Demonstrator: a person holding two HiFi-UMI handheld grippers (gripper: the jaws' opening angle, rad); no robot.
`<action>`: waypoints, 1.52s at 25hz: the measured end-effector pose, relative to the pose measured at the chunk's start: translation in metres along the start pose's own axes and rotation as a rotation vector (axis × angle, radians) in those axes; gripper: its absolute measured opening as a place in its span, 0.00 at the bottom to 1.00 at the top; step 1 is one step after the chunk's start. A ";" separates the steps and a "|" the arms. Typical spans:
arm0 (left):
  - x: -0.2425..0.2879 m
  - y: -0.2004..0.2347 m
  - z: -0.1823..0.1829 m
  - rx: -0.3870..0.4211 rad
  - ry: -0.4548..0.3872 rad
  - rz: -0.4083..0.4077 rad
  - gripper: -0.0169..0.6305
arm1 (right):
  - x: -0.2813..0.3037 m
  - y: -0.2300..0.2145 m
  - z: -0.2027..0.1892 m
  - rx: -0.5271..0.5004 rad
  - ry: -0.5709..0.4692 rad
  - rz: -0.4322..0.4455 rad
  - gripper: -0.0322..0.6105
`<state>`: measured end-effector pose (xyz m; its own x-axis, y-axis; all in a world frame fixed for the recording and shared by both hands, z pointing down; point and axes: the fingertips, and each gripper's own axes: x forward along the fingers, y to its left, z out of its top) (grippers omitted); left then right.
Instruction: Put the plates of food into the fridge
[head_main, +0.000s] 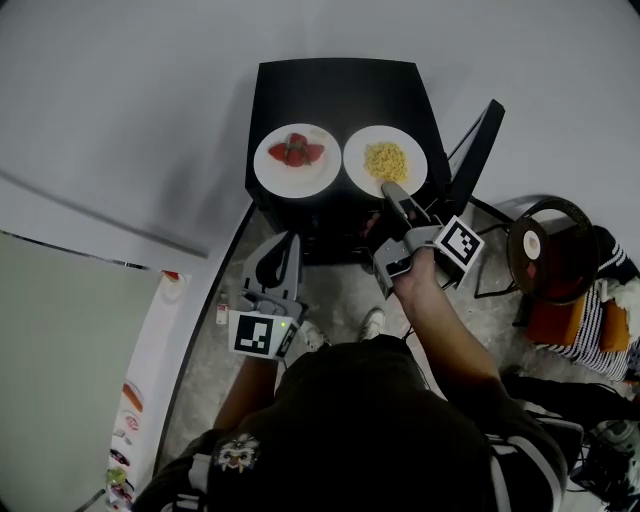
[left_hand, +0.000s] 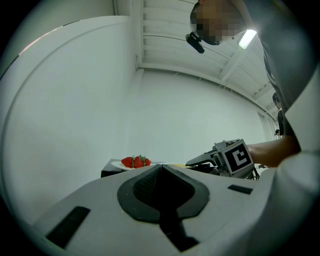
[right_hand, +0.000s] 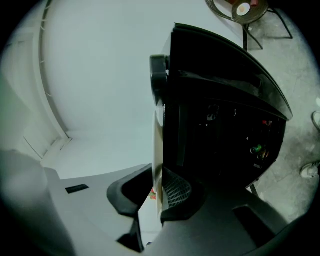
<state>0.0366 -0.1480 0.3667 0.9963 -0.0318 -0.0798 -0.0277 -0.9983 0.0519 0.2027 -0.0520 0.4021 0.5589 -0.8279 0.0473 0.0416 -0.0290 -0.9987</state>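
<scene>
The step in hand is the pick-up of the first plate. The right gripper (head_main: 392, 188) reaches level to the near rim of the white plate of yellow food (head_main: 360, 176), and in the right gripper view that rim runs edge-on between its jaws, which are clenched on it with the meshed pad against one face. The heap on the plate is pale yellow and fine-grained (head_main: 385, 158), perhaps noodles or corn; it is too small to name. Just beside it, to the left and not touching, is the second white plate (head_main: 268, 168), which holds a small pile of red strawberries (head_main: 296, 150). Both plates rest on top of a low black cabinet (head_main: 330, 90), which I judge to be the fridge. A dark panel (head_main: 476, 148) stands out from its right side like an open door, and the right gripper view looks into a dark interior below the top. The left gripper (head_main: 287, 240) hangs back in front of the cabinet, well short of the strawberries, with its jaws pressed together on nothing. Neither plate is inside yet, so the task has barely begun. The next move calls for lifting the gripped plate clear and keeping it flat, since a hold on one edge lets the far side sag and the loose food slide, and then bringing it down into the opening.
</scene>
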 end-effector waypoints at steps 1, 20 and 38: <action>0.000 0.001 0.000 0.003 -0.002 0.003 0.06 | 0.000 0.000 0.000 0.010 0.000 -0.003 0.15; 0.017 0.017 -0.012 -0.024 0.031 0.016 0.06 | -0.019 -0.001 -0.008 0.010 0.028 0.002 0.11; 0.005 -0.014 -0.038 -0.023 0.079 -0.007 0.06 | -0.103 -0.032 -0.049 0.043 0.141 -0.023 0.11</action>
<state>0.0452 -0.1321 0.4031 0.9998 -0.0195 -0.0014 -0.0194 -0.9970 0.0743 0.1030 0.0072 0.4279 0.4360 -0.8976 0.0645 0.0902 -0.0277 -0.9955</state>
